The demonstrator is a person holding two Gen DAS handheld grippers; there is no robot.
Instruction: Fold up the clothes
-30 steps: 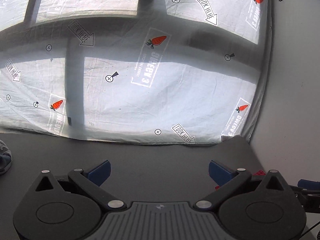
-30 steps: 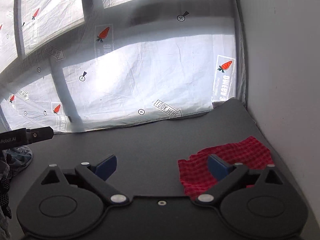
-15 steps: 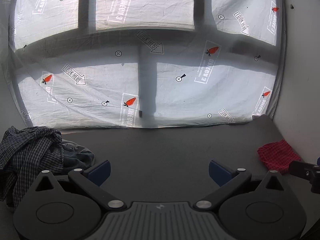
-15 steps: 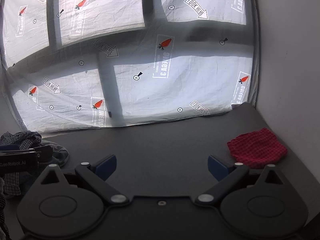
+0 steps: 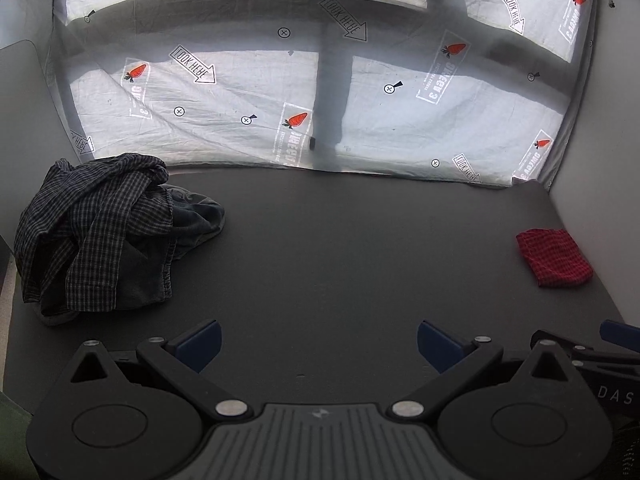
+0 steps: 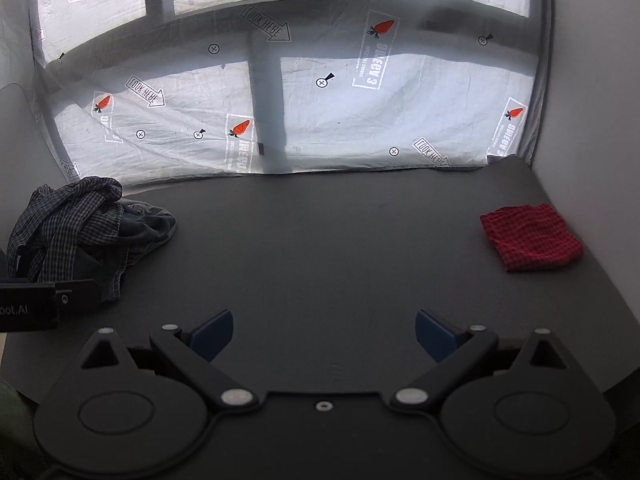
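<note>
You are holding both grippers low over the near edge of the dark worktop [image 5: 340, 248], and neither one is touching any cloth. Your left gripper [image 5: 319, 342] is sitting with its jaws spread wide and nothing between them, only bare worktop showing in the gap. Your right gripper [image 6: 323, 332] is doing the same, its jaws standing wide apart and gripping nothing. In the left wrist view the edge of your right gripper is showing at the lower right, just beside the left one; in the right wrist view a part of your left gripper is poking in at the left edge, in front of the heap. The clothes waiting for folding are lying in a crumpled heap at the far left of the worktop: a dark checked shirt [image 5: 86, 216] is draped over a dark grey garment [image 5: 192, 220], the two touching and tangled together. Well apart from that heap, a red checked cloth [image 5: 554, 256] is lying folded into a small flat packet near the right edge of the worktop, close to the white wall [image 5: 600, 120]. Behind the worktop a white printed sheet [image 5: 240, 92] with carrot marks and arrows is hanging across a window, and light is coming through it.
</note>
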